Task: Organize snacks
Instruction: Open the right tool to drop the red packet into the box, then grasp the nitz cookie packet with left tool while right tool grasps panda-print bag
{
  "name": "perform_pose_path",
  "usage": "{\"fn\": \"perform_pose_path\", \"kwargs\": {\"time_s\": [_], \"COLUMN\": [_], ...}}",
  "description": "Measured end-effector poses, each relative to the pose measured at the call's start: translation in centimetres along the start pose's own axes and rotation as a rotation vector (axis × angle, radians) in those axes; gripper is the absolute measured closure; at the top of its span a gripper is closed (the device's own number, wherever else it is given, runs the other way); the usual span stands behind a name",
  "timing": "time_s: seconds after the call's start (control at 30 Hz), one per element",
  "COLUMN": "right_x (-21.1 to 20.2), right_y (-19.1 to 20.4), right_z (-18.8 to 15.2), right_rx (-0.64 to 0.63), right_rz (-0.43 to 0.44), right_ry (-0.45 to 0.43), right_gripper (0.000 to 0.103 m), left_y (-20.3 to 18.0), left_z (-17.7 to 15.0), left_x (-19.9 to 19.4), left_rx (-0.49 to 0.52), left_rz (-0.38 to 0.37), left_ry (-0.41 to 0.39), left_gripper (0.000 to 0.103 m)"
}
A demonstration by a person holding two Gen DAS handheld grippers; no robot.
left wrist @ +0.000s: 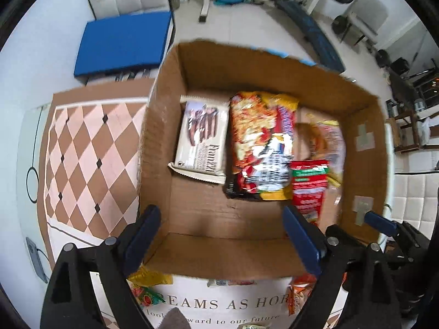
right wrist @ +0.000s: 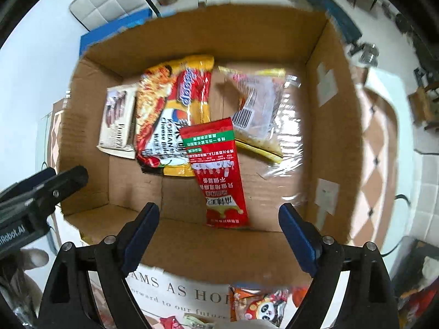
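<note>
Both grippers pointed down into a brown cardboard box (right wrist: 323, 63) on the counter (left wrist: 197, 305). The left hand-held gripper (left wrist: 222, 238) was released, its blue fingers wide apart with nothing between them. The right hand-held gripper (right wrist: 219, 235) was released too and held nothing.

Snacks lay on the box floor. A white cookie pack (left wrist: 201, 139) was at the left, touching a yellow and red noodle bag (right wrist: 170, 115). A red packet (right wrist: 219, 170) lay partly over the noodle bag. A clear wrapped snack (right wrist: 263, 112) lay to the right. More snacks waited outside the box, among them a panda packet (right wrist: 260, 305).
</note>
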State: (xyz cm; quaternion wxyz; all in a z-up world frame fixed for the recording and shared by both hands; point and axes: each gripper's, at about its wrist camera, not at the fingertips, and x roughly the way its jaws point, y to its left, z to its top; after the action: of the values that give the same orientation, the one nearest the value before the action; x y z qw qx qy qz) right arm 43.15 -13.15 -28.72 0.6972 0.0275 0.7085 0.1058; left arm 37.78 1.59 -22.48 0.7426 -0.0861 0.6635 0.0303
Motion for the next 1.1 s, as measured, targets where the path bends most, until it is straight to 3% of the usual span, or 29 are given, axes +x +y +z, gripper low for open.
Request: {"fn": "perform_pose_path", "kwargs": {"time_s": [0.23,0.4,0.67,0.8,0.93,1.0,1.07,1.1], "right_x": [-4.3,-5.4,-1.1,2.3,5.7,6.8,8.1,8.5], "right_y": [0.7,-0.9,-6.9,-9.9,-11.0,-11.1,-11.0,-10.9], "right_z": [-5.2,-10.3,-17.6,-19.7,-20.5,-20.2,-20.1,-20.1], "right_rx": [0.019,0.094,0.444,0.636,0.740,0.737,0.700,0.680], "right_rz": [0.004,-0.010,0.068,0.109,0.131,0.108,0.065,0.058], "right_ry": [-0.073,-0.058,0.010,0.047,0.086,0.106,0.155,0.172], "right_gripper": [0.010,0.010,0.010,0.010,0.013,0.019,0.051,0.053], "left_y": [0.1,0.7,1.0,1.2,1.1,1.1,0.8,0.6], "left_z": [-4.4,-9.1,-14.6,-15.7,-15.3,-14.8,-14.3,-14.0], "left_x": [-4.5,-4.9,0.2,3.2,5.8,6.7,7.6,8.0], "left_rx": [0.006,0.026,0.029,0.024,0.013,0.004,-0.002,0.000], "left_rz": [-0.055,-0.025,0.022,0.051,0.052,0.048,0.044,0.040], "left_ry": [-0.108,-0.129,-0.028,0.029,0.078,0.095,0.110,0.119], "left_gripper": [0.012,0.012,0.012,0.012,0.012,0.012,0.012,0.012]}}
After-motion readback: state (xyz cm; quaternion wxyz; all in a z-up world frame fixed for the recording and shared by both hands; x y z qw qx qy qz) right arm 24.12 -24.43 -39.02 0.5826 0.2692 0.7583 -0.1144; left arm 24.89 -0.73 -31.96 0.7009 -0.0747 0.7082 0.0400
